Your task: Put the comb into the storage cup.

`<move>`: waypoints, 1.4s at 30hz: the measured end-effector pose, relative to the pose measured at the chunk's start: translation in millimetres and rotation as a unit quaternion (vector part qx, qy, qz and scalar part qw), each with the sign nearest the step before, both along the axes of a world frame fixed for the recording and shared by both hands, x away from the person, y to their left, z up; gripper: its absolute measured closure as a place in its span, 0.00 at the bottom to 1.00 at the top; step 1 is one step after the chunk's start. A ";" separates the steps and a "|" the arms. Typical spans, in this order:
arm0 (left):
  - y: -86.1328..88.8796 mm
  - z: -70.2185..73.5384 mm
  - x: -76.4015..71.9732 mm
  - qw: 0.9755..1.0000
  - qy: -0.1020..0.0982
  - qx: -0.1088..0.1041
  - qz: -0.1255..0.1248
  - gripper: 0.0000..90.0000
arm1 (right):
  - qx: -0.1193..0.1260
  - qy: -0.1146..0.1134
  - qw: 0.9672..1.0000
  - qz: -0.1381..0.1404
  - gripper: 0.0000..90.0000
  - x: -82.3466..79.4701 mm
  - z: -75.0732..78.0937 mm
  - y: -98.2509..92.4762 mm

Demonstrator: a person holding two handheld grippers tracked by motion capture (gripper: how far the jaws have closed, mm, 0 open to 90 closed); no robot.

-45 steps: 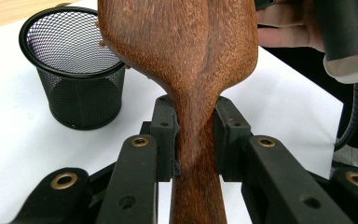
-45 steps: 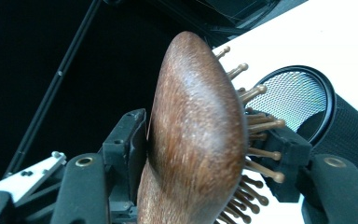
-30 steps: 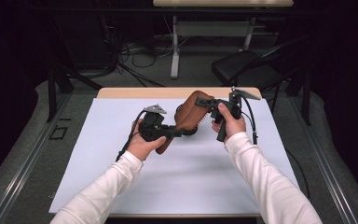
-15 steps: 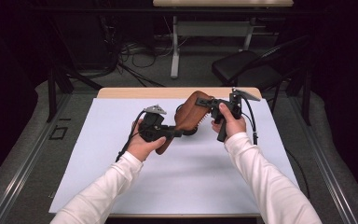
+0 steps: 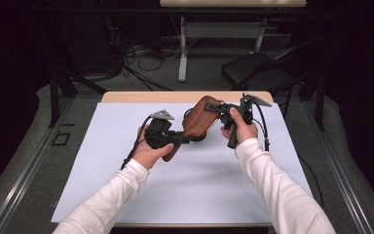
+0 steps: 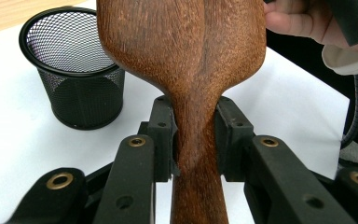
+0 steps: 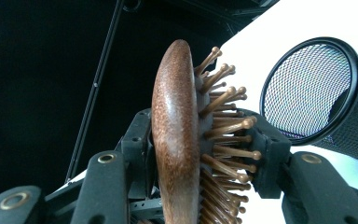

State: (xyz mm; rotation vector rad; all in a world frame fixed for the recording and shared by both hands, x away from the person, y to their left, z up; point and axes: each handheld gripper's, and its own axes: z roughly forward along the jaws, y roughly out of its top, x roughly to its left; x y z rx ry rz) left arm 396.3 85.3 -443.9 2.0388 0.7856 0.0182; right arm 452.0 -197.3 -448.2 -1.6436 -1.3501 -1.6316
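Holding a wooden hairbrush above the far middle of the white table, the person has both tools engaged on it at once. The left gripper is clamped on the narrow neck of the handle, a pad pressed against each side as its own view shows, with the paddle head rising beyond the jaws. The right gripper has just been closing and is now clamped on the head, one pad on the smooth wooden back and the other against the bristle pins. A black mesh cup lies or stands on the table nearby; the two gripper views disagree on its attitude, so I cannot tell whether it is upright or on its side. Judgement: the step in hand appears to be a handover of the brush between grippers, probably ahead of placing it in the cup. To do it well, one gripper should keep firm pressure until the other has fully let go, since a pad seated on flexible pins may slip or let the brush tilt. The release should be made slowly, with neither hand pulling, so the brush does not twist between the pads. Any later insertion would need the handle lined up with the cup's mouth first.
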 end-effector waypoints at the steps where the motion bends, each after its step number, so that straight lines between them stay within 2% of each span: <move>1: 0.0 0.0 -0.1 1.000 0.000 -0.001 0.000 0.79 | 0.000 0.000 1.000 0.000 0.56 0.0 0.0 -0.1; 12: -0.5 -0.1 -0.6 1.000 -0.001 -0.003 0.000 0.77 | 0.007 0.007 1.000 0.002 0.56 0.6 -0.8 -0.2; 13: -0.6 -0.2 -0.7 1.000 -0.001 -0.002 0.000 0.77 | 0.010 0.013 1.000 0.002 0.56 0.4 -0.2 0.0; 25: 0.4 0.2 -1.0 1.000 -0.003 -0.005 0.003 0.75 | 0.010 0.011 1.000 0.002 0.57 0.1 -1.3 -0.5; 27: 0.8 0.4 -1.0 1.000 -0.003 -0.004 0.004 0.73 | 0.015 0.009 1.000 -0.008 0.57 0.4 -1.5 0.1; 29: 1.1 0.6 -1.3 1.000 -0.004 -0.005 0.005 0.71 | 0.008 0.012 1.000 -0.002 0.57 0.5 -1.2 -1.7; 41: 6.0 4.1 -2.8 1.000 -0.010 -0.011 0.024 0.56 | 0.008 0.007 1.000 -0.014 0.57 0.3 0.1 -6.3; 42: 6.1 4.4 -3.4 1.000 -0.015 -0.012 0.025 0.55 | 0.008 0.009 1.000 -0.014 0.57 0.2 0.6 -6.8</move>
